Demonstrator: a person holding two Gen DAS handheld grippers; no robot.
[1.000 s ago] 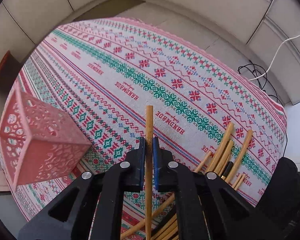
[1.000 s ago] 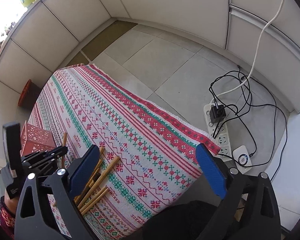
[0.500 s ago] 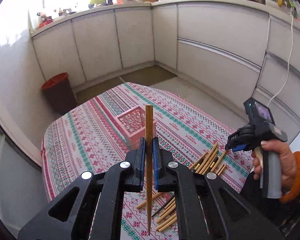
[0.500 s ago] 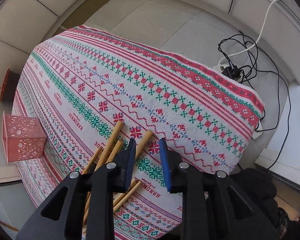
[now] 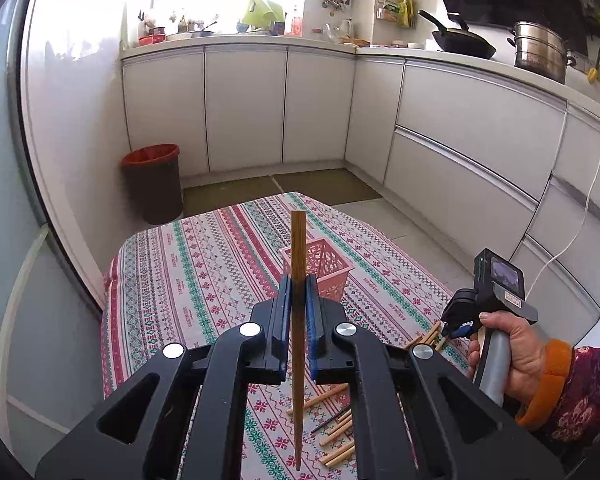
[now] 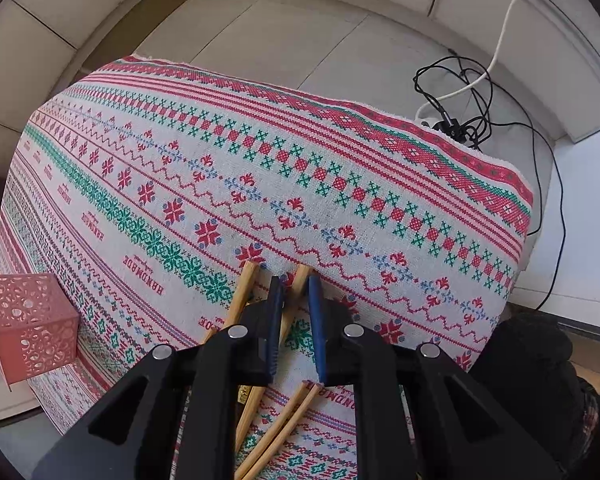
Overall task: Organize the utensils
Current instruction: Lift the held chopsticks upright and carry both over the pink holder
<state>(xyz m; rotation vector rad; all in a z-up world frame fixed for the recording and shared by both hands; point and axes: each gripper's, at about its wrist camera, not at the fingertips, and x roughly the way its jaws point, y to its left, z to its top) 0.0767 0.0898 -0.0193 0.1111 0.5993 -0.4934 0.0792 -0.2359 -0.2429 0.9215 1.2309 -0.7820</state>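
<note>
Jaws of the left gripper point(image 5: 299, 294) pinch one wooden chopstick point(image 5: 298, 320) upright; just beyond them stands the pink perforated basket point(image 5: 324, 266), its inside hidden. The right gripper point(image 6: 296, 300) points down at the patterned cloth point(image 6: 340, 184), jaws just closing around a chopstick on the table point(image 6: 300, 276), whether they are touching it unclear

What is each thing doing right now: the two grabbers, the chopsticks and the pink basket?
Left gripper: shut on the held chopstick, which stands upright.
Right gripper: jaws just closing, narrow gap left, lying chopstick between them.
Loose chopsticks: lying flat on the cloth.
Pink basket: upright, top open.
</note>
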